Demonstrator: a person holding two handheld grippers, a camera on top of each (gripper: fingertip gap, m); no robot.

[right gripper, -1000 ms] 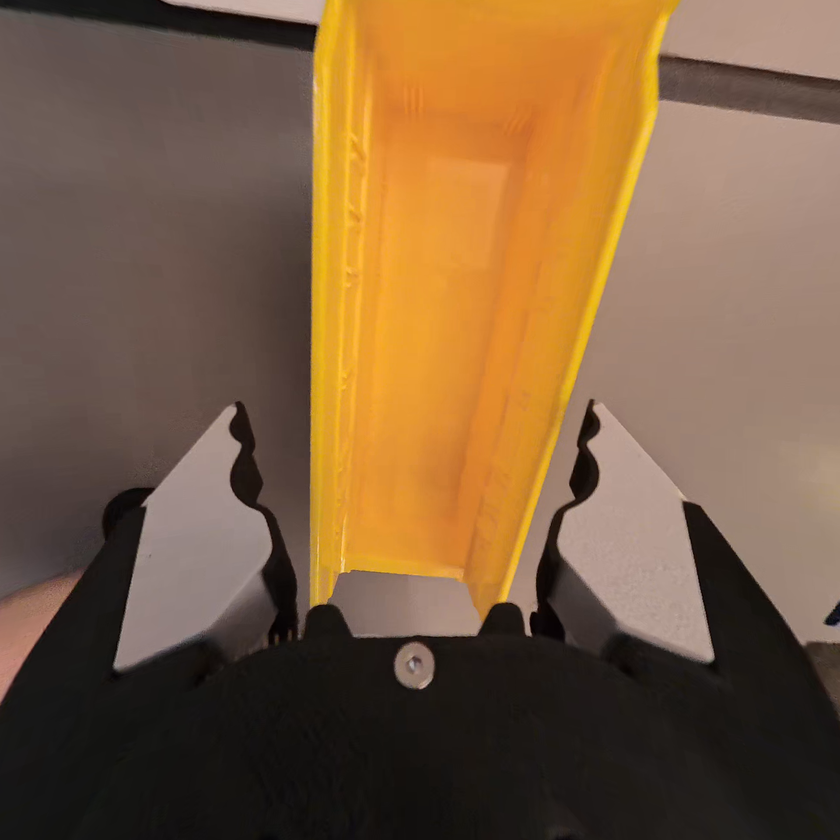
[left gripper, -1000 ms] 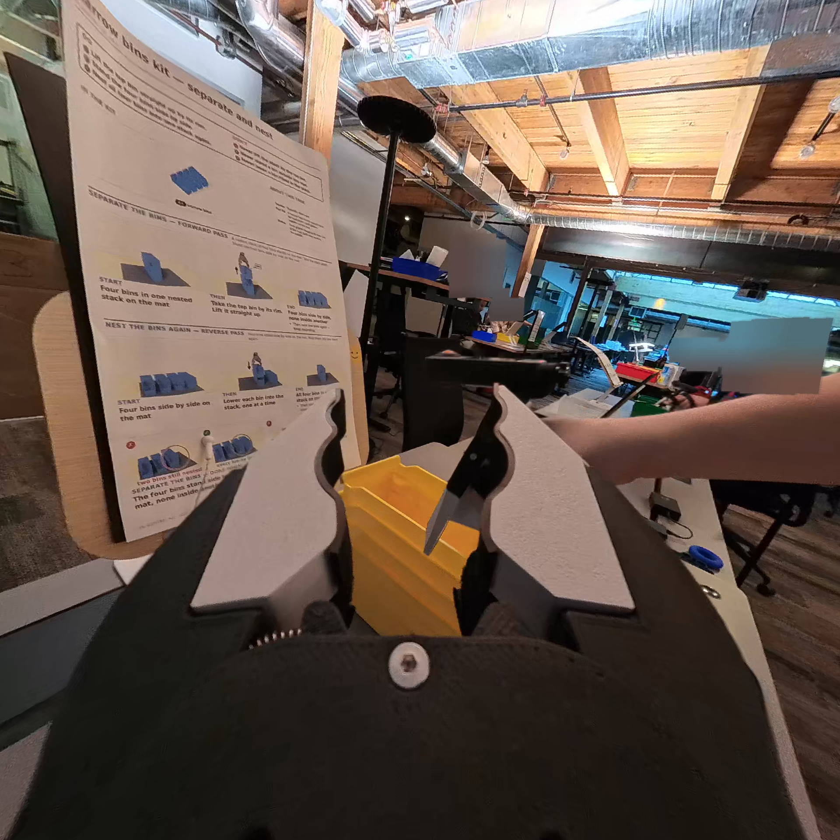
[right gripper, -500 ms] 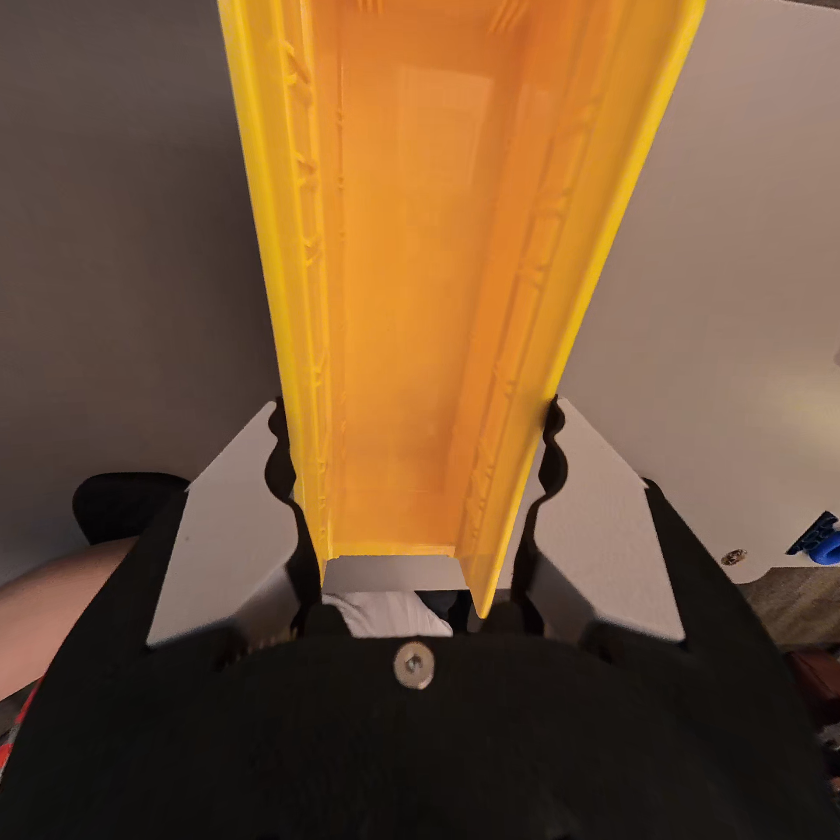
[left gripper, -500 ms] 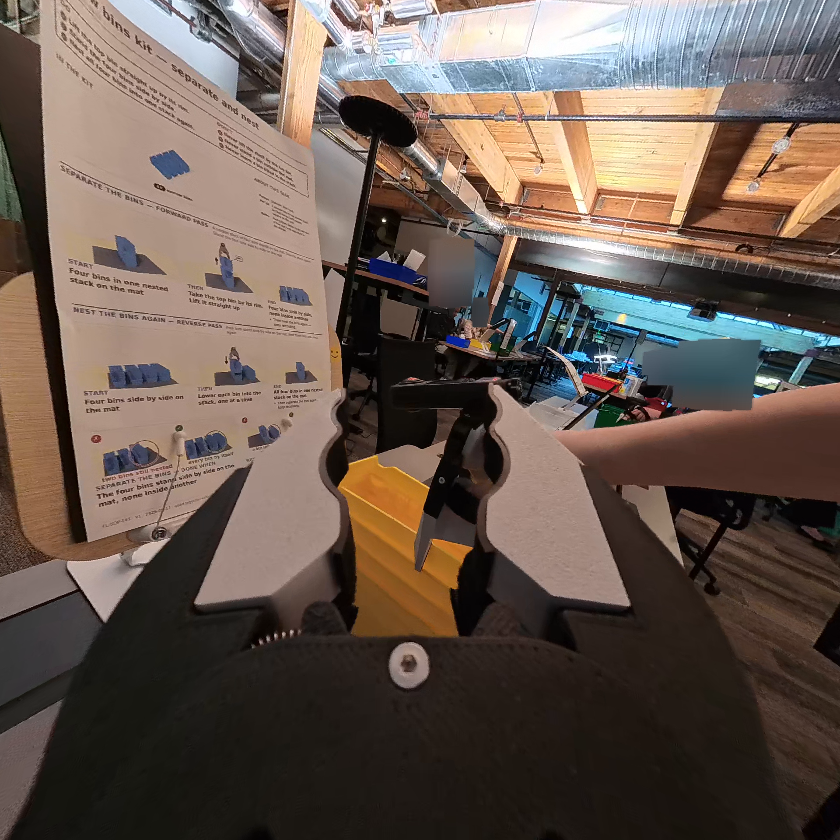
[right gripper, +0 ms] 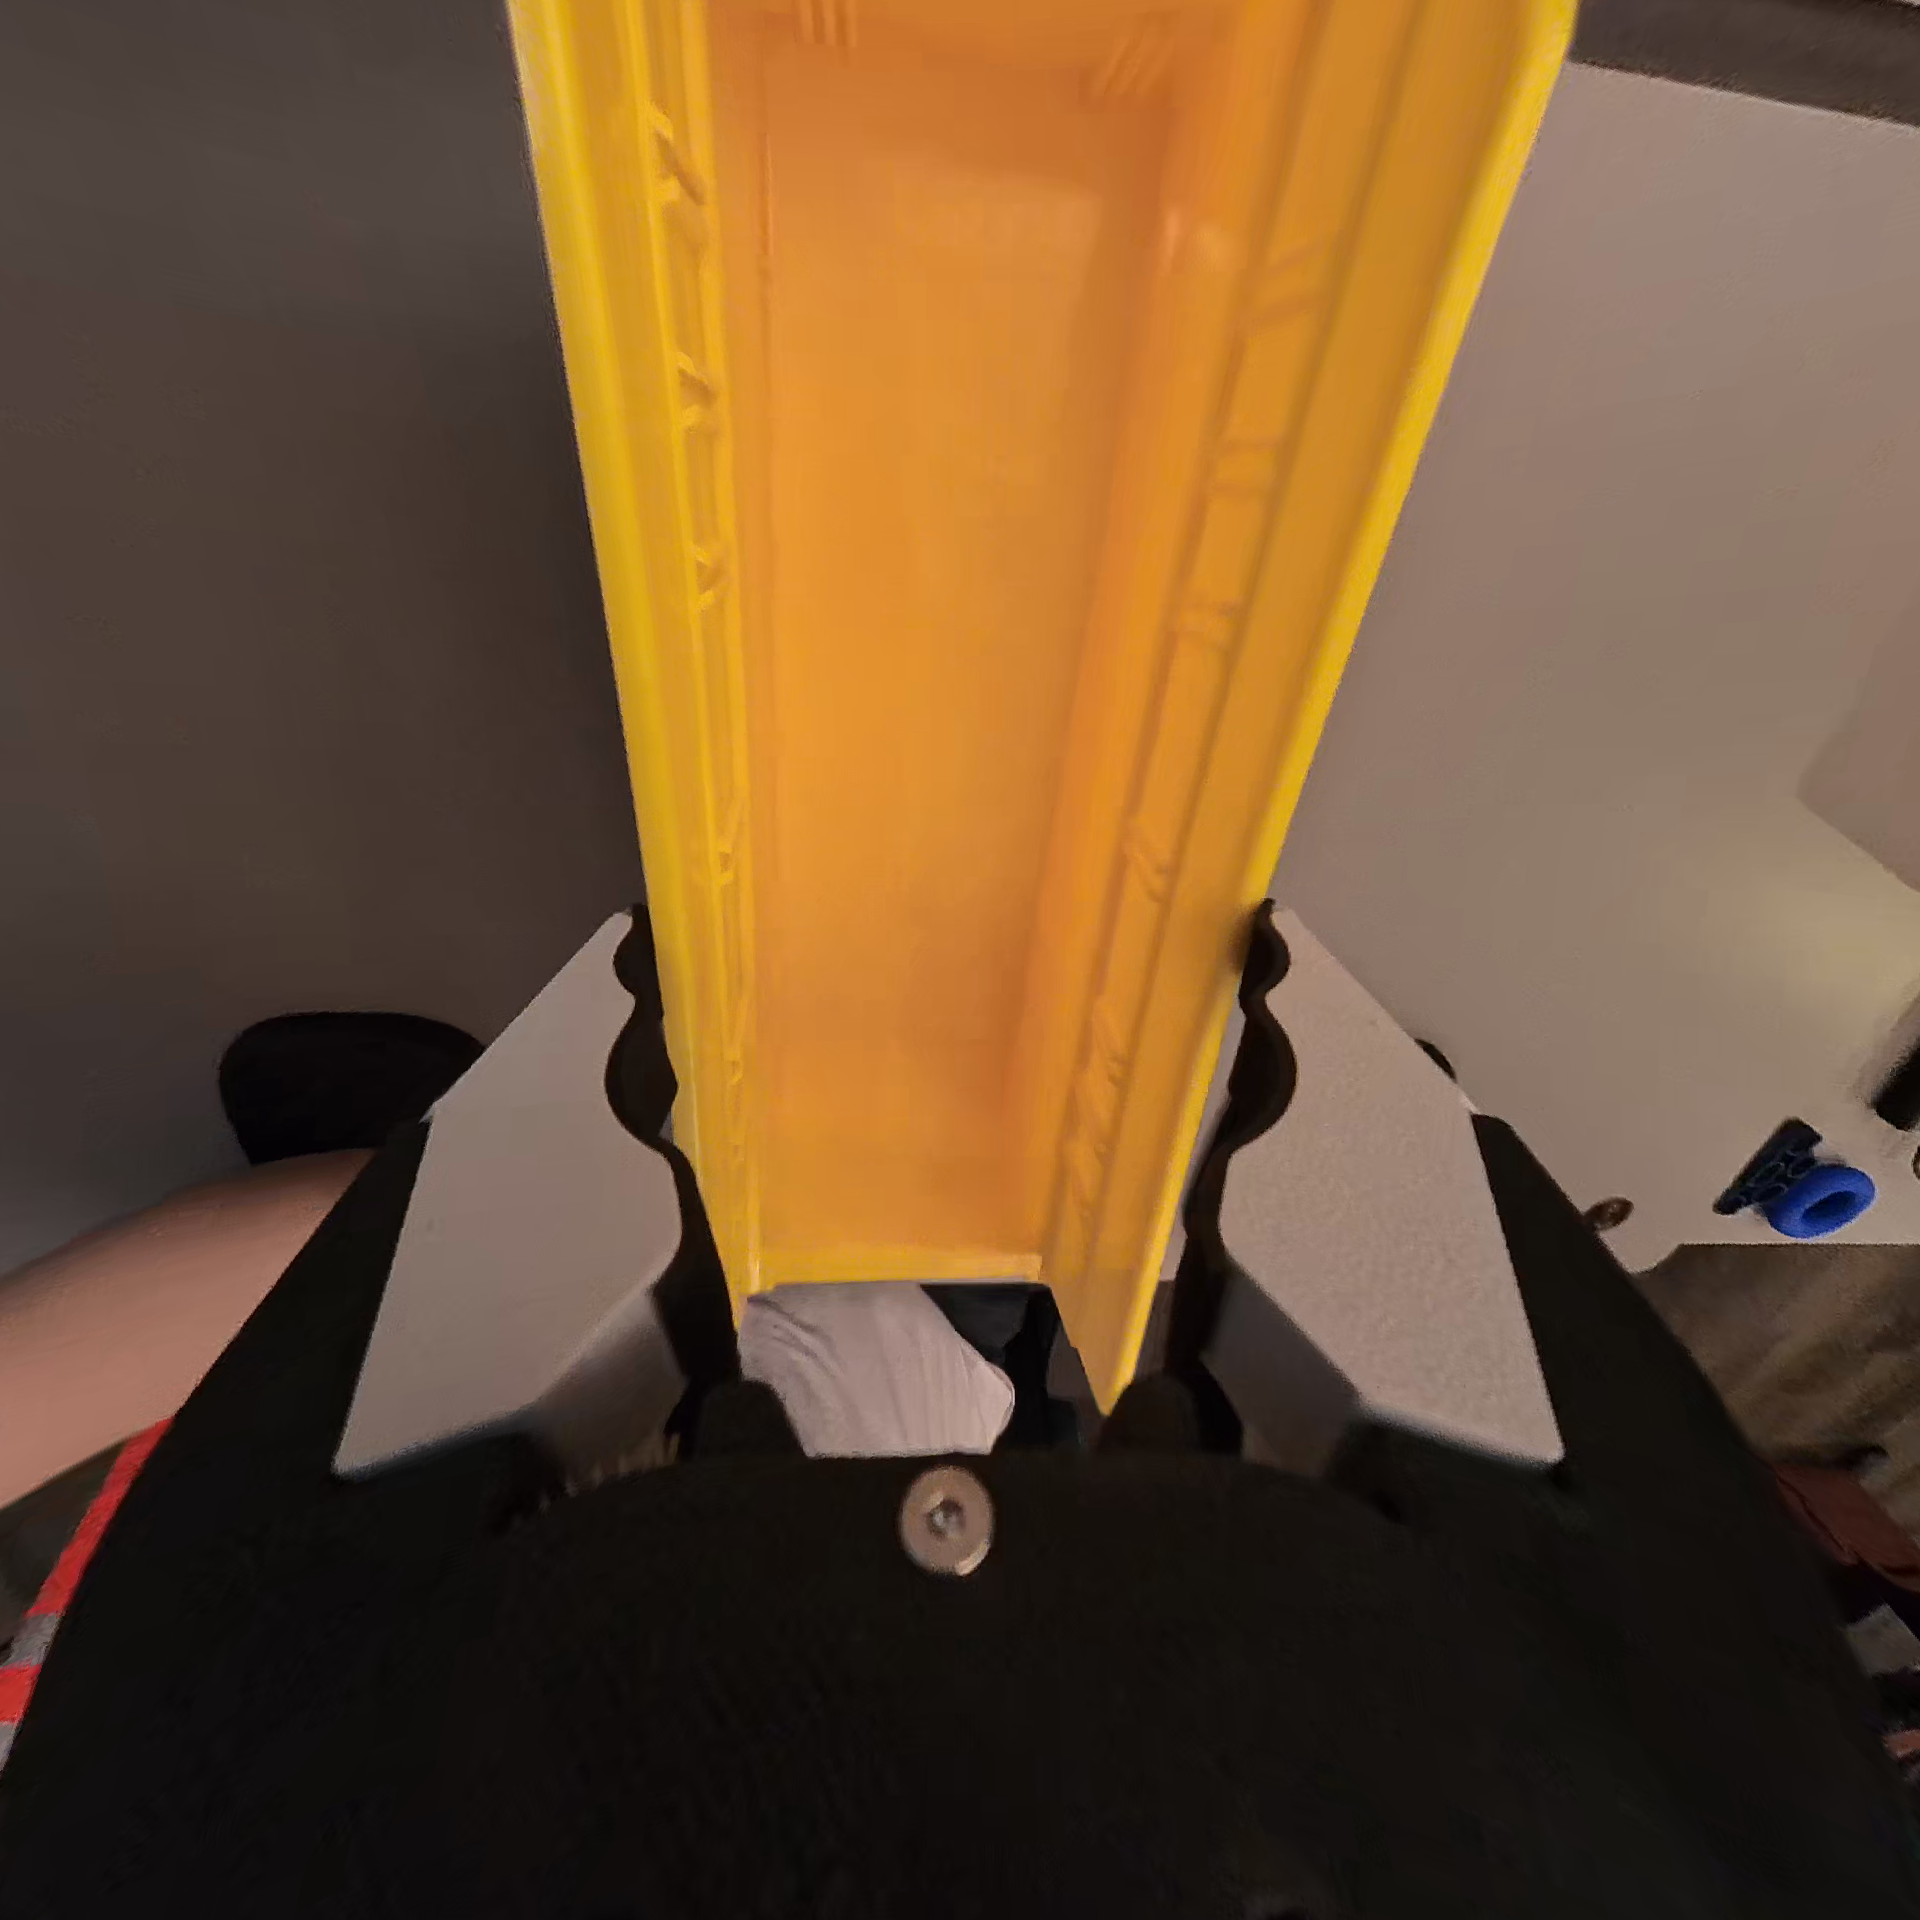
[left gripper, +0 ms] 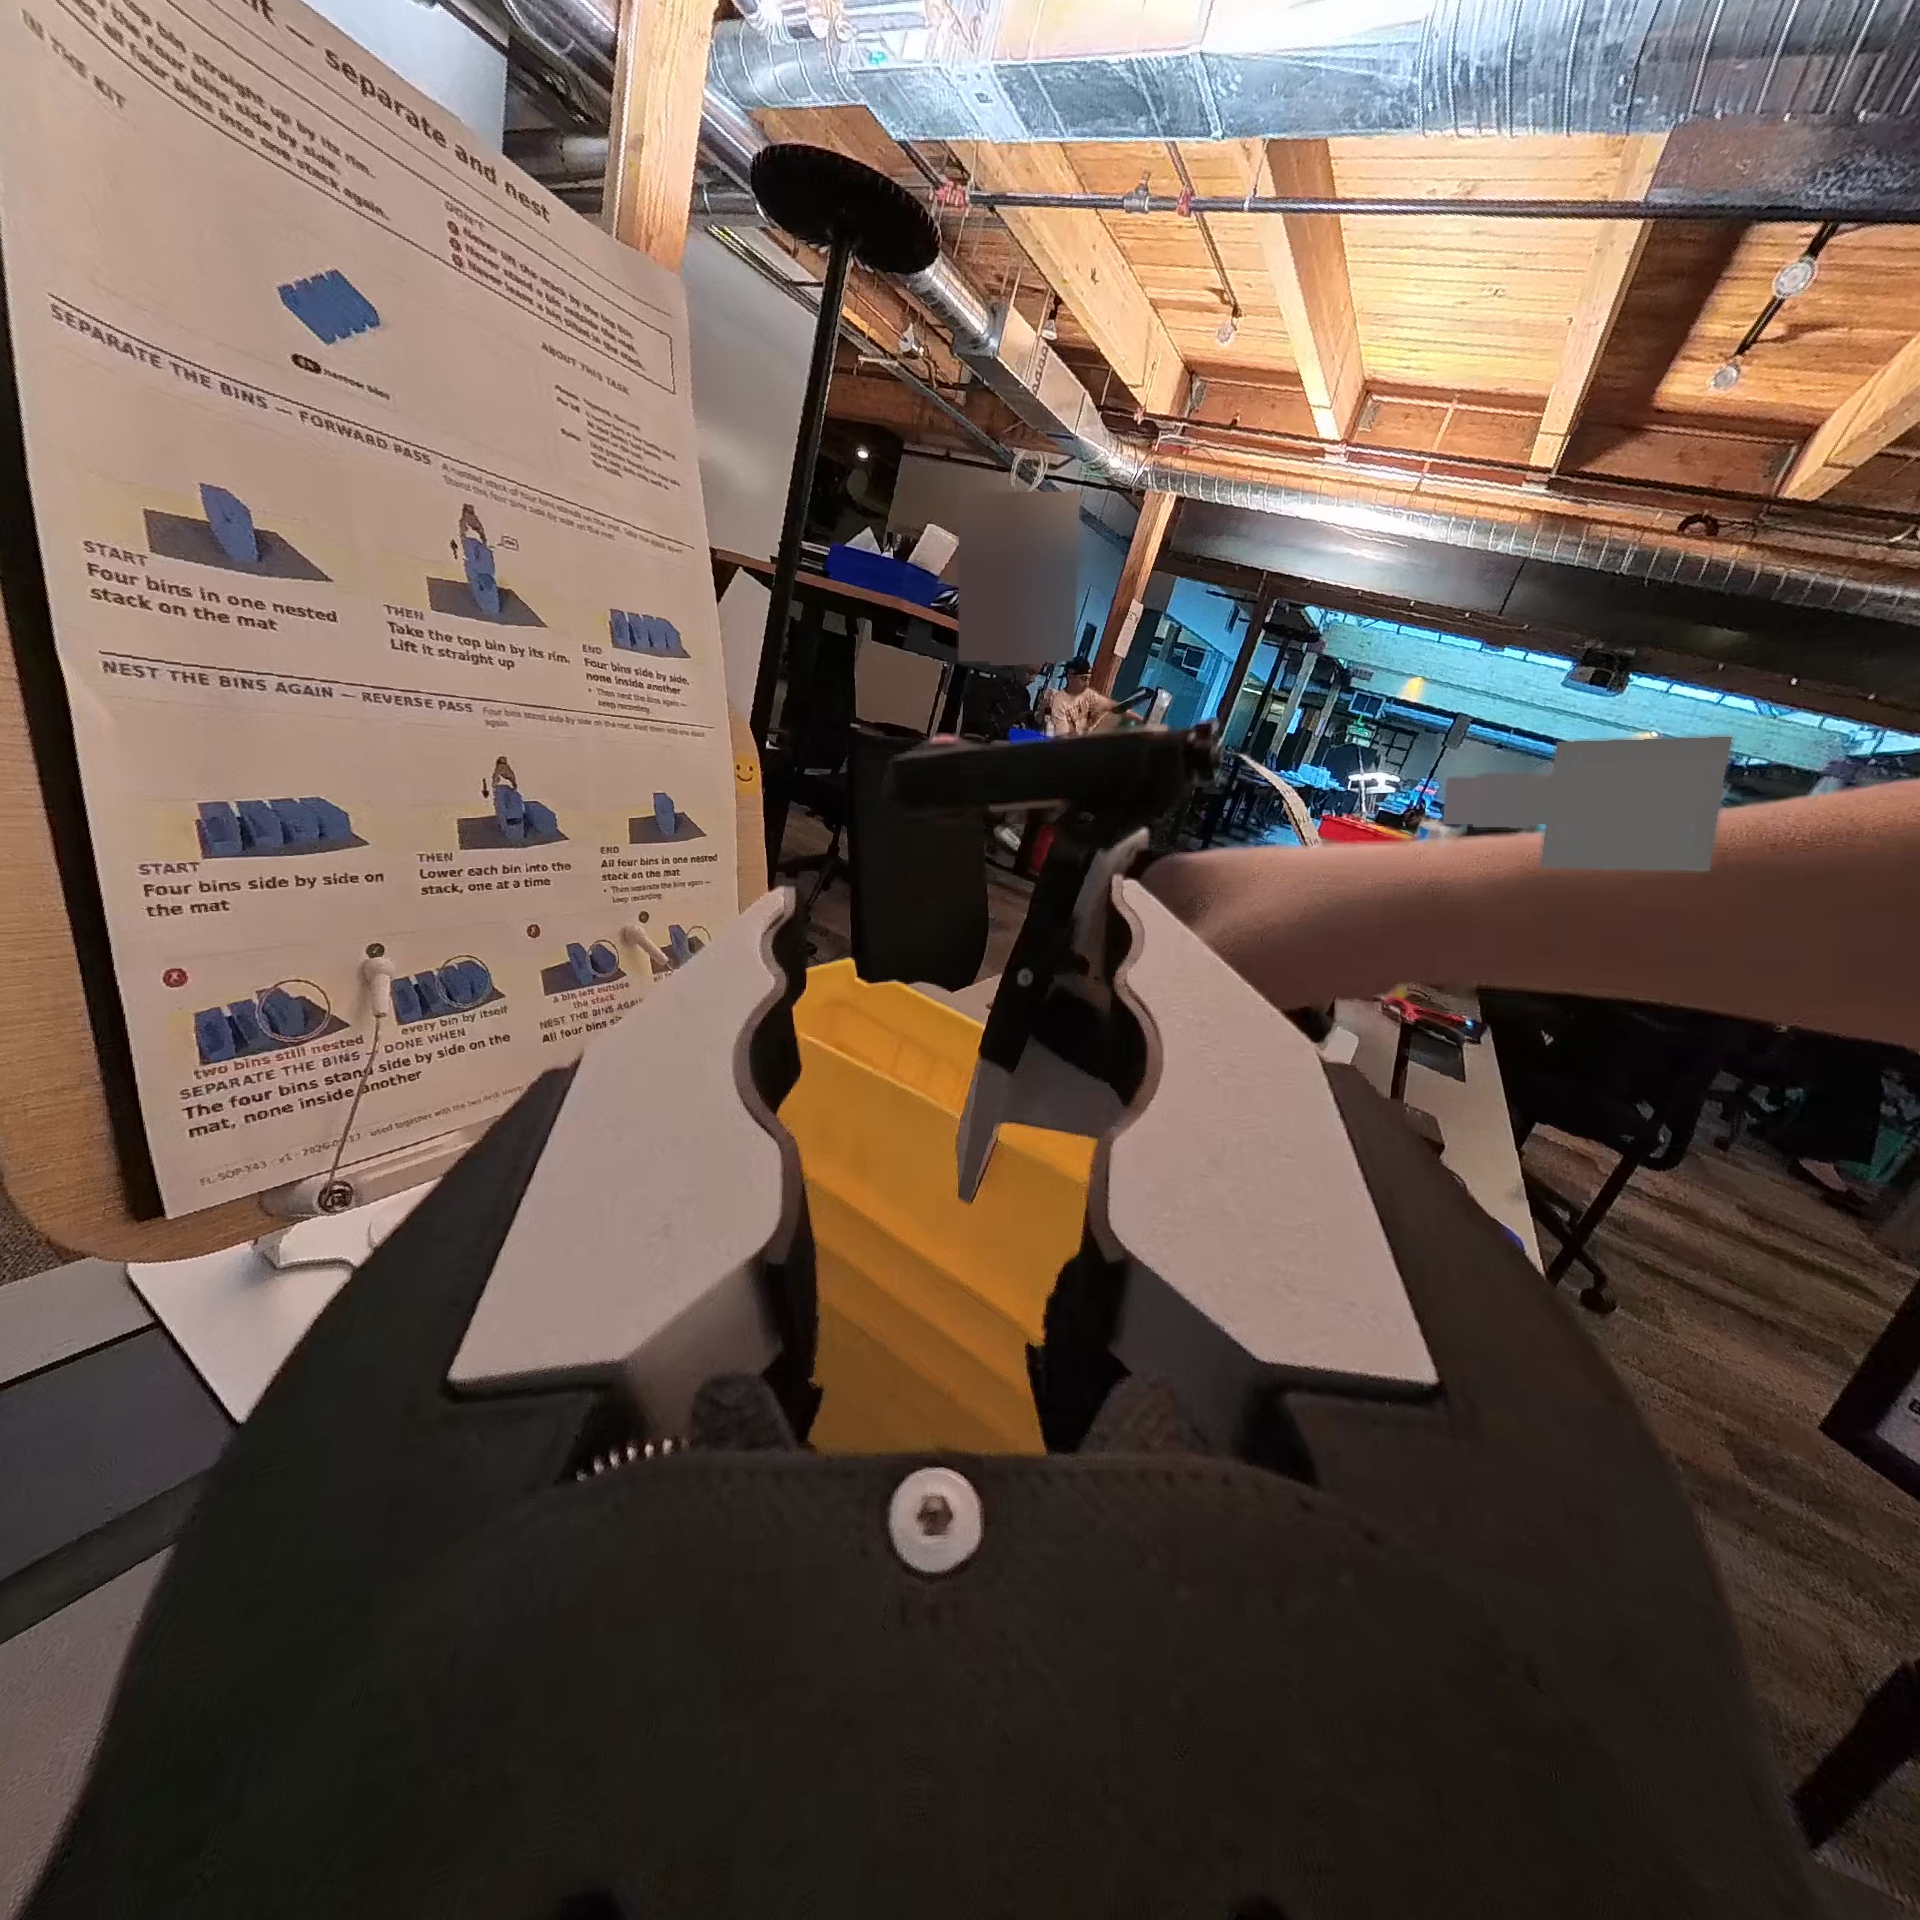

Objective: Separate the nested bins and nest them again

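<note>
Left wrist view: left claw part-closed around the end of a yellow bin stack. Stepped layers show on the stack's side (several bins nested). Both pads sit against the stack's sides low down, so it reads as clamped. The stack runs from 6 o'clock up toward centre, open end away from the camera. Right claw comes in from 3 o'clock on a bare forearm; one grey finger hangs over the stack's right wall, the other is hidden. Instruction poster stands at 9–11 o'clock on a wooden board. Black floor lamp at 12. Grey worktop edge at 3, office behind.

Right wrist view: right claw wide, looking down into the top yellow bin, which fills 12 o'clock down to centre. Both fingertips touch the outer walls near the bin's near end: gripped across its width. Grey worktop under it, darker mat at 9. Small blue part at 3–4 o'clock (near the worktop edge). Forearm at 8.
</note>
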